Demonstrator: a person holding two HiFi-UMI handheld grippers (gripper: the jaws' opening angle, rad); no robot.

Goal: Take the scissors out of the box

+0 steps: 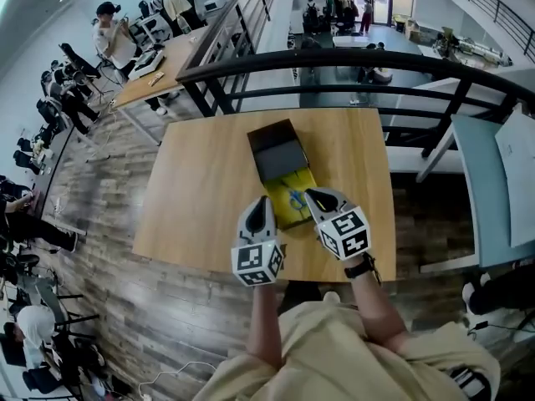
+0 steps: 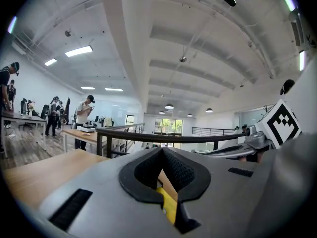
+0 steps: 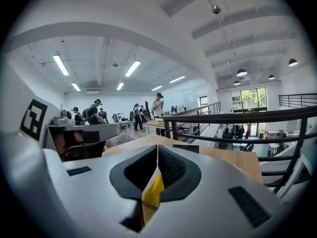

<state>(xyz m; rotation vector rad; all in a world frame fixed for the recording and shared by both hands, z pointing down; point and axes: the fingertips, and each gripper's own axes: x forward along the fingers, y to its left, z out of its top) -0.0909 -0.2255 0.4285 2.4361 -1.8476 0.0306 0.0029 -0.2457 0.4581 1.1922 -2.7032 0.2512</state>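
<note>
On the wooden table (image 1: 201, 190) lies an open box: a dark lid (image 1: 276, 151) at the far end and a yellow tray (image 1: 294, 211) at the near end. Scissors with blue handles (image 1: 295, 197) lie in the yellow tray. My left gripper (image 1: 261, 209) is shut and empty, its tips at the tray's near left edge. My right gripper (image 1: 311, 195), also shut and empty, hovers at the tray's right edge. In the left gripper view the jaws (image 2: 162, 150) meet, with yellow tray (image 2: 168, 205) below. The right gripper view shows closed jaws (image 3: 157, 148) over the yellow tray (image 3: 153, 190).
A black railing (image 1: 351, 61) runs just behind the table's far edge. A pale blue table (image 1: 489, 182) stands to the right. People sit and stand around desks (image 1: 159, 65) far off to the left. Bare wood lies on both sides of the box.
</note>
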